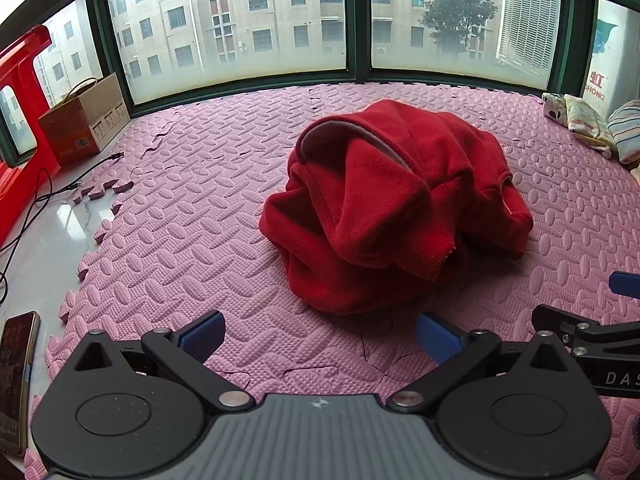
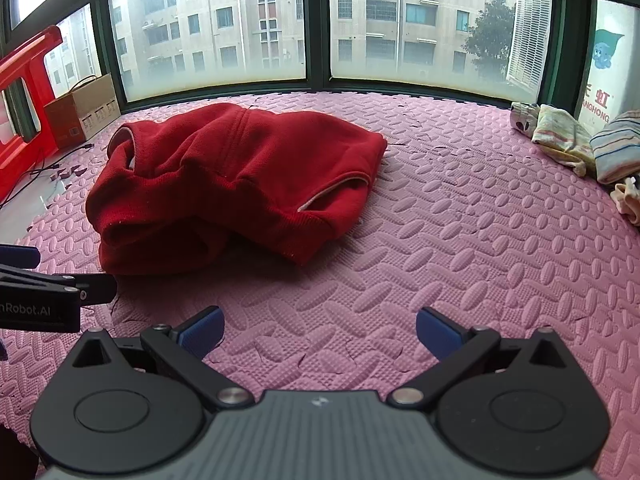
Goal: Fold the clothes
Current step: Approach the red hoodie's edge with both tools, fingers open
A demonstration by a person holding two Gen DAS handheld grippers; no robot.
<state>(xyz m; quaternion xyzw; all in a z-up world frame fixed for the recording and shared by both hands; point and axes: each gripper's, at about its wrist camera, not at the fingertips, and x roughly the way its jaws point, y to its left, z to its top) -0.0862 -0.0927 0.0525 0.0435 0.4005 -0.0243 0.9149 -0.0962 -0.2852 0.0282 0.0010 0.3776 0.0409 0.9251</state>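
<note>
A: Status? 
B: Left gripper (image 1: pixel 318 338) and right gripper (image 2: pixel 318 332) both spread wide, holding nothing. Red fleece (image 1: pixel 394 208) sits bunched mid-mat (image 1: pixel 180 208), just beyond the left gripper, far-left of the right.

A: Risks? 
B: It's layered. Pinch the heap blind and you likely grab two plies, so it lifts as a clump instead of spreading flat.

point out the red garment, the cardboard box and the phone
red garment (image 1: pixel 384 200), left wrist view, middle of the crumpled heap
cardboard box (image 1: pixel 86 120), left wrist view, its side wall
phone (image 1: pixel 16 380), left wrist view, its screen
</note>
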